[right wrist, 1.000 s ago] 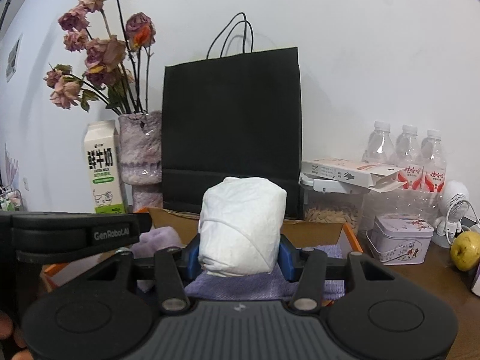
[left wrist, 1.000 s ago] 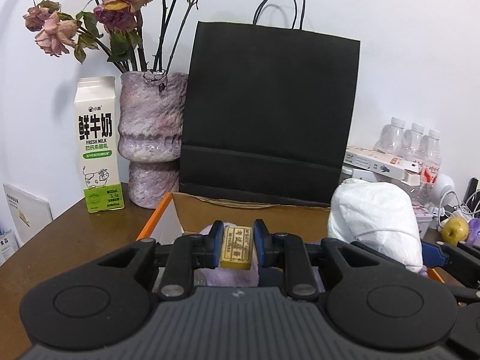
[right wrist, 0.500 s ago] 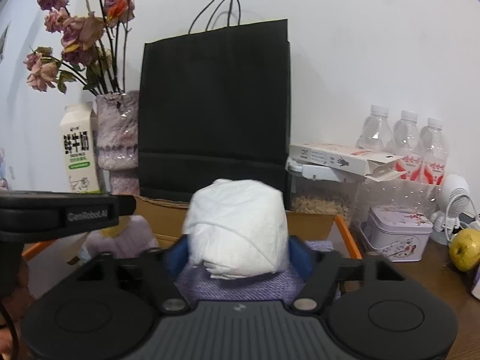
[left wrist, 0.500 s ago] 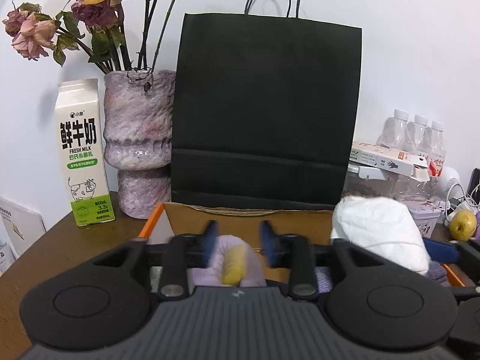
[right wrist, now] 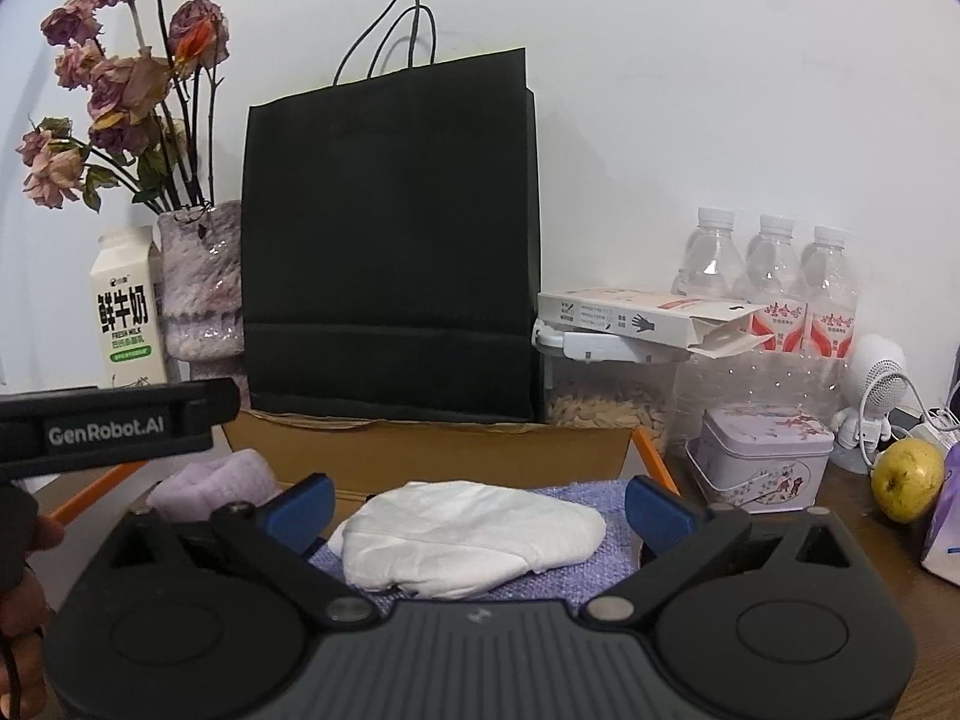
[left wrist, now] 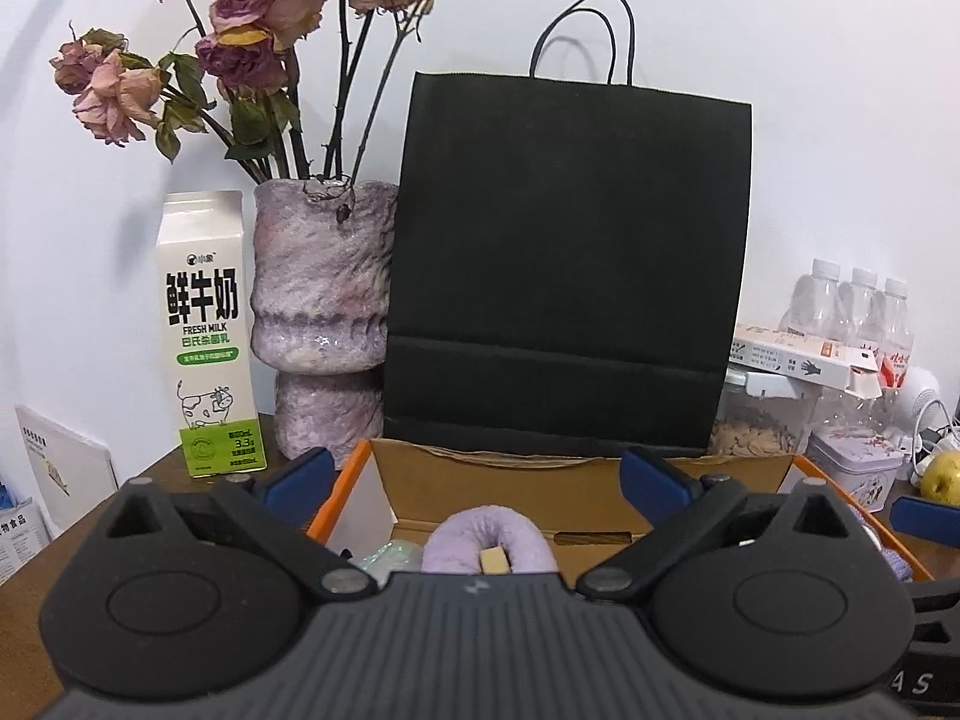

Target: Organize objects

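Both jaws have just been opening and now stand wide, empty: the left gripper has dropped its small yellow block into the cardboard box — the right gripper its white bundle onto the purple cloth. Both placed.

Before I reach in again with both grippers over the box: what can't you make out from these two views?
- Yellow block, left wrist view: only its top shows inside the purple roll; the gripper body hides the rest.
- Cardboard box floor, both views: near part hidden by the gripper bodies.
- White bundle, right wrist view: near edge cut off by the gripper body.
- Black bag: contents hidden.
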### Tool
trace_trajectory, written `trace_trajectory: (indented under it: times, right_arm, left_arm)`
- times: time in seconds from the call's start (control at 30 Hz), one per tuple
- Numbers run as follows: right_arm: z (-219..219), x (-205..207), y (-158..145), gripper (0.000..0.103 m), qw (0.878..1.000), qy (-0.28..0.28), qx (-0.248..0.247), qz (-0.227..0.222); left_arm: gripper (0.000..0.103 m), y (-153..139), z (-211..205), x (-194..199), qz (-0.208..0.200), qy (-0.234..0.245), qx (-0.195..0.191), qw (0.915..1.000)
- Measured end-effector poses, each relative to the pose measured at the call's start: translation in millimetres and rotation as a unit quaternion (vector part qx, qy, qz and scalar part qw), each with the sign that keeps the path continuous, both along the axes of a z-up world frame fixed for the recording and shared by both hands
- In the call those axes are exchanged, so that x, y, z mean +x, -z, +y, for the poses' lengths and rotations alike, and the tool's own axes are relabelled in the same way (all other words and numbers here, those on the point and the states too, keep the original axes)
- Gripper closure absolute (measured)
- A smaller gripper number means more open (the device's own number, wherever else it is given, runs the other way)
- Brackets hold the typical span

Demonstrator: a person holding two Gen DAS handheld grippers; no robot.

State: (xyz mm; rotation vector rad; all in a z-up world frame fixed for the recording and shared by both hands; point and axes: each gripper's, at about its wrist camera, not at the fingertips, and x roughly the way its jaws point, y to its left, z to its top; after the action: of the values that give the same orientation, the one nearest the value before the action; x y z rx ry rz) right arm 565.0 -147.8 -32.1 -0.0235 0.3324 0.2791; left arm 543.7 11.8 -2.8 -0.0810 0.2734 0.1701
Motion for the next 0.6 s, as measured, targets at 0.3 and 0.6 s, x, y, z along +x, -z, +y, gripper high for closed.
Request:
trace_trajectory:
  times: [0.3,0.6]
  right_arm:
    - [1.1,-21.8,-5.3,0.000,1.000,-0.010,-0.011,-0.008]
    - [-9.0,-78.7,-22.6,0.000,0.999,-0.027,-0.011,-0.028]
  left_arm:
    - [0.000,-5.6,1.3,-28.5,0.009,0.018,0.006,0.9998]
    - [0.000,-19.5,7.3,-96.1,-0.010,0.036,-0.001,0.9993]
